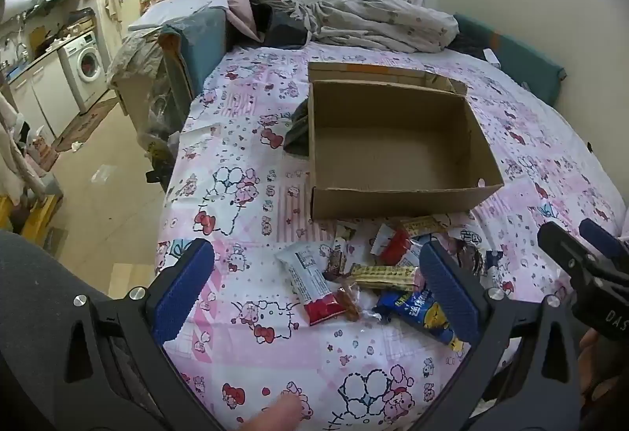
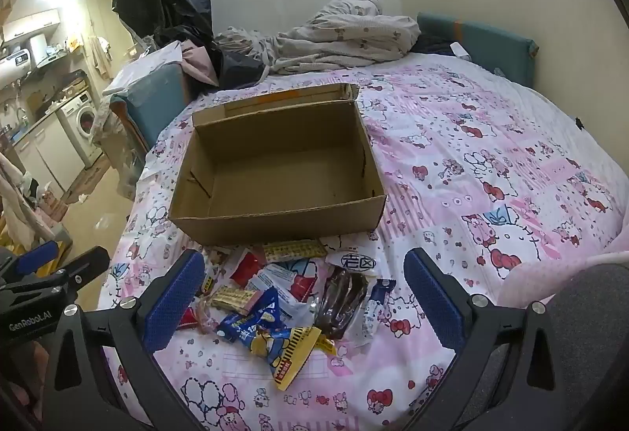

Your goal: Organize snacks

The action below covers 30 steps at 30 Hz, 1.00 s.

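An empty cardboard box (image 1: 393, 201) (image 2: 275, 222) stands open on a bed with a pink cartoon sheet. In front of it lies a loose pile of snacks: a white-and-red packet (image 1: 314, 285), a yellow bar (image 1: 383, 276) (image 2: 293, 248), a blue-and-yellow packet (image 1: 416, 309) (image 2: 271, 336), a red packet (image 2: 245, 266) and a dark brown packet (image 2: 342, 297). My left gripper (image 1: 314, 254) hovers open over the pile's left side, holding nothing. My right gripper (image 2: 304, 262) hovers open over its right side, also holding nothing. Each gripper shows at the edge of the other's view.
A dark packet (image 1: 297, 132) leans against the box's left wall. A bunched quilt (image 1: 377, 14) and teal headboard (image 1: 523, 57) lie beyond the box. The bed's left edge drops to a floor with a washing machine (image 1: 88, 65). A fingertip (image 1: 275, 415) shows at the bottom.
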### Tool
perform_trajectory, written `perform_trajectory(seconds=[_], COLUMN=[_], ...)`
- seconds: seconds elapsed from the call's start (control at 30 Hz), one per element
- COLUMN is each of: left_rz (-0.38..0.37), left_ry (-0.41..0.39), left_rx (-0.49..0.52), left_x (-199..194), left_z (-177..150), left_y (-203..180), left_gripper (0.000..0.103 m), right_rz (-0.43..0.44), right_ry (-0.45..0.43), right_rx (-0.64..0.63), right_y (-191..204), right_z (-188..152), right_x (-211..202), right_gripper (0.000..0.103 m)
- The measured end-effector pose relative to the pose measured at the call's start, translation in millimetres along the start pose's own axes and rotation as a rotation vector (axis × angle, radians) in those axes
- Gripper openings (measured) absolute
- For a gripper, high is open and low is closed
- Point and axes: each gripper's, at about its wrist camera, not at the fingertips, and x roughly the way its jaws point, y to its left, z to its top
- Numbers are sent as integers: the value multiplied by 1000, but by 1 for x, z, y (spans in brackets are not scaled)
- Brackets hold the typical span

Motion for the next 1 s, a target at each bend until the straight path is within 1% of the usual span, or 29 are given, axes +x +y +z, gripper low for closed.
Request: perform_trajectory(seconds=[0.1,0.13,0.23,0.37,1.0], left_rz=[1,22,27,20,17], left_ry=[2,13,31,-2,4], left_rx=[13,28,35,24,26], left_x=[-2,0,5,0,1], left_z=[-1,0,3,-1,3], left_y=[2,-3,-7,-7,-6], left_gripper=[103,103,103,103,103], right_rz=[-3,-5,-2,1,3], right_ry=[8,5,6,7,5], right_rx=[-1,-3,1,5,9], right_y=[0,0,-1,-1,0], right_z=[0,0,0,0,-1], right_x=[0,0,0,0,0], right_gripper=[103,103,103,103,103])
